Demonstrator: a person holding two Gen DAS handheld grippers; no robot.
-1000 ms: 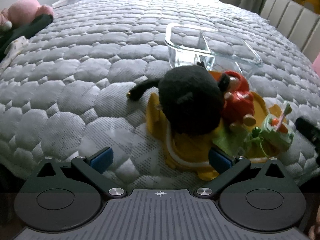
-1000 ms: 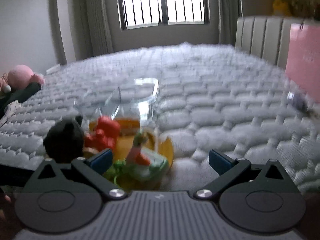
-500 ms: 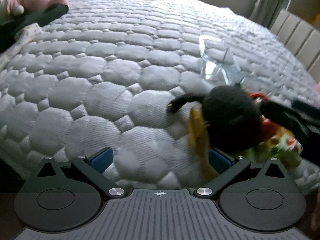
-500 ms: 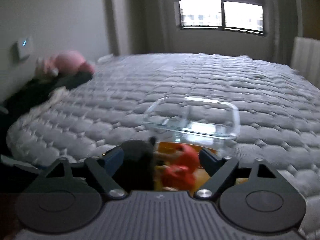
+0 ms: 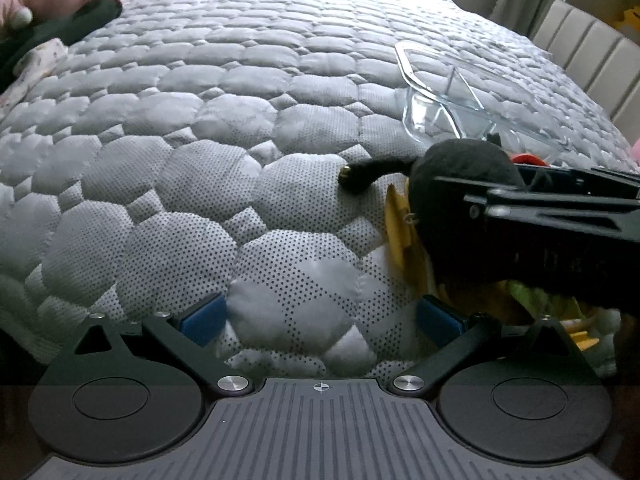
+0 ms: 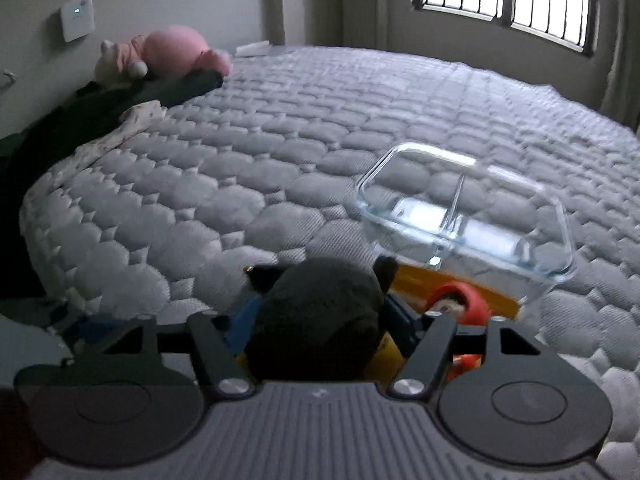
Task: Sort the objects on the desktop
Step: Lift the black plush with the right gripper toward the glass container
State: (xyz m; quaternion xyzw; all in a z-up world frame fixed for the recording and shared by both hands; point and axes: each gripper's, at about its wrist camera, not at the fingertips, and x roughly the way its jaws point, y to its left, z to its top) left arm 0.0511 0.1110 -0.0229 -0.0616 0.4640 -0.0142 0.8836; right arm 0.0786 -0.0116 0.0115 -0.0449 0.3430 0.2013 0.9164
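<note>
In the right wrist view the right gripper [image 6: 320,320] has its jaws drawn in on either side of the black plush toy [image 6: 320,312], the blue pads pressing its flanks, so the pinch looks made or all but made; the toy fills the gap at 6 o'clock and hides both fingertips. The left gripper [image 5: 320,316] hovers with jaws spread wide over bare quilted bedspread [image 5: 200,160], and from it the toy [image 5: 460,184] lies off at 2 o'clock, its thin tail running toward 10 o'clock. The right hand is plainly the nearer one. The toy sits on a yellow tray [image 6: 452,284], a red figure [image 6: 460,304] just beside it at 3 o'clock. Beyond, at 1 o'clock, stands the divided glass dish [image 6: 464,216], its long axis running left to right, apparently empty. The tray's remaining contents are mostly covered by the right gripper's body, and the right view is slightly blurred.
</note>
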